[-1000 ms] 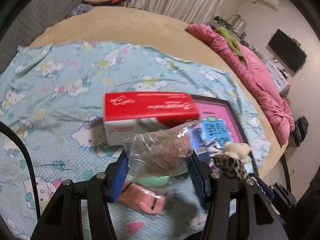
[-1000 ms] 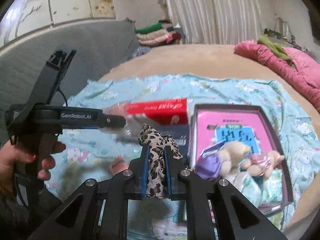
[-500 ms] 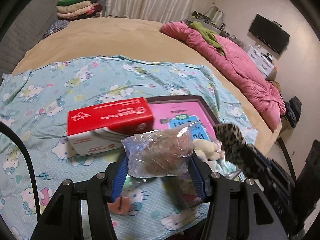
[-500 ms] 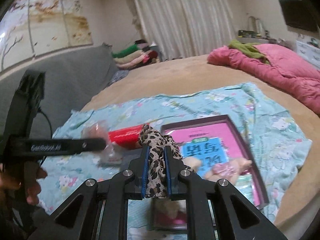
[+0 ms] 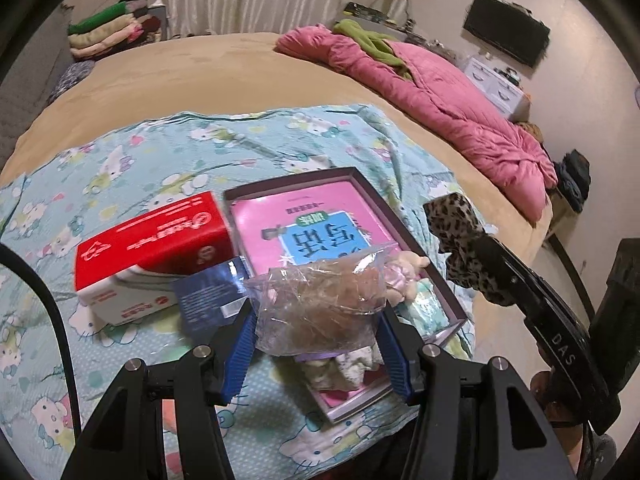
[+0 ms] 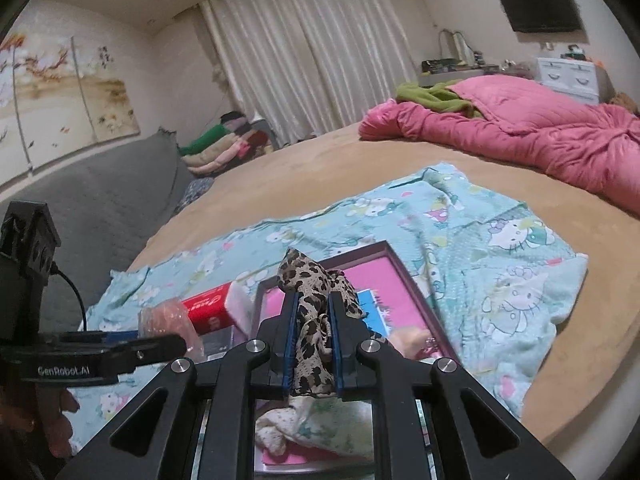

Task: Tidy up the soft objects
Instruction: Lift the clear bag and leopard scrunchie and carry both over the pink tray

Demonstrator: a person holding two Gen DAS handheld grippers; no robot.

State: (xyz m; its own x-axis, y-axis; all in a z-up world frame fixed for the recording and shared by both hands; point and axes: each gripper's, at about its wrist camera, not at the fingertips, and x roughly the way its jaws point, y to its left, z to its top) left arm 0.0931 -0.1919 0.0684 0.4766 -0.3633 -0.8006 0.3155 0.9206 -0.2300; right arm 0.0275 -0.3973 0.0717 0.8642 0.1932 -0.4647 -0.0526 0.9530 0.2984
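My left gripper point(image 5: 318, 316) is shut on a clear plastic bag with something brownish inside point(image 5: 324, 304), held above the near end of a purple-rimmed box lid point(image 5: 416, 248) with a pink printed bottom. My right gripper point(image 6: 314, 320) is shut on a leopard-print fabric piece point(image 6: 316, 300), held above the same box lid point(image 6: 412, 284); it also shows at the right of the left wrist view point(image 5: 460, 236). Small plush toys point(image 5: 400, 276) and soft cloth items point(image 6: 320, 420) lie in the lid's near end.
A red and white carton point(image 5: 156, 252) lies left of the lid on a Hello Kitty blanket point(image 5: 140, 168). A dark blue packet point(image 5: 212, 296) leans by the carton. A pink quilt point(image 6: 540, 136) lies at the far right, folded clothes point(image 6: 224, 144) at the back.
Both grippers have moved right and over the box lid, each still holding its item. The carton has slid left in the left wrist view.
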